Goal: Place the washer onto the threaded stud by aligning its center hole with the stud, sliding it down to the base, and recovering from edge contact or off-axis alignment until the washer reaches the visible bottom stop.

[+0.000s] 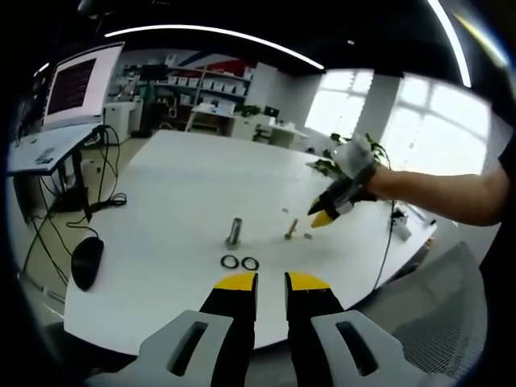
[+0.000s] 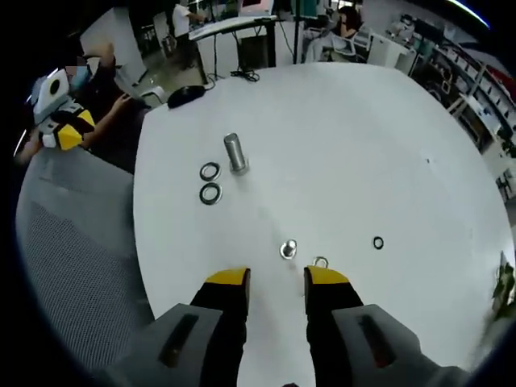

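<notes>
Your right gripper [image 2: 276, 278], jaws parted and empty, hovers over the stud [image 2: 288, 249], with a small washer [image 2: 321, 261] just beside it at 3 o'clock; your left gripper [image 1: 270, 280] likewise grips nothing, and pinching the thin washer off-centre may tilt it against the threads.

White table [image 2: 339, 137], yellow-tipped black jaws

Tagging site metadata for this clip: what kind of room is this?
Likely a lab or workshop office. A large white table holds the stud, a metal cylinder and black rings; a monitor sits on a side desk, and shelving with bins lines the back wall.
</notes>
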### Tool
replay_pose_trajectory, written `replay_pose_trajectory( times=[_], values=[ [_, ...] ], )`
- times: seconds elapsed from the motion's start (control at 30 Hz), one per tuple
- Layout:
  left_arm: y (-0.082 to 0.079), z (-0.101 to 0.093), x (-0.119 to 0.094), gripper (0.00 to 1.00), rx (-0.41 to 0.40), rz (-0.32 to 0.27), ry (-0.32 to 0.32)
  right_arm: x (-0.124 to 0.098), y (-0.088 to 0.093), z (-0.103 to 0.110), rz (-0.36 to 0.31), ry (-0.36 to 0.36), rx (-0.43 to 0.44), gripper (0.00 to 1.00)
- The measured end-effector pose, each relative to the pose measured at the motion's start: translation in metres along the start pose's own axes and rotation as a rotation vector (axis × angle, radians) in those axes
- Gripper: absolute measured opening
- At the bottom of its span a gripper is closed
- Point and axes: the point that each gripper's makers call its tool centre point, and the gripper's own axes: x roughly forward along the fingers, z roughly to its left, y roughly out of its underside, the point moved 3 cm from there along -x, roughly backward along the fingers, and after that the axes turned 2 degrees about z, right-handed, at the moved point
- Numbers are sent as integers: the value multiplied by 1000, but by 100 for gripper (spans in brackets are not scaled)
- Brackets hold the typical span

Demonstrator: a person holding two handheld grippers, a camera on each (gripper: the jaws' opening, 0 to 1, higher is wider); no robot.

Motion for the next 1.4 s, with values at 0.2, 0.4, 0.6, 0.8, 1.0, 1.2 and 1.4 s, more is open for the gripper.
replay_pose_trajectory(
  times=[0.2, 0.4, 0.6, 0.8, 1.0, 1.2, 1.4],
  values=[
    [0, -1, 0, 11, 0, -3, 1, -3, 10, 7, -28, 21, -6, 29],
    [-4, 0, -2, 11, -12, -30, -5, -4, 15, 13, -97, 15, 49, 28],
    [-4, 1, -2, 11, -14, -32, -9, -1, 26, 16, -138, 17, 101, 28],
    [-4, 1, -2, 11, -14, -28, -10, 2, 39, 16, -164, 27, 176, 28],
    [-3, 1, -2, 11, -15, -26, -11, 4, 45, 17, -174, 26, 208, 28],
    [-3, 1, -2, 11, -17, -24, -12, 4, 47, 15, -179, 31, 222, 28],
    [-2, 1, -2, 11, -17, -19, -11, 8, 54, 13, -153, 54, 215, 28]
  ],
)
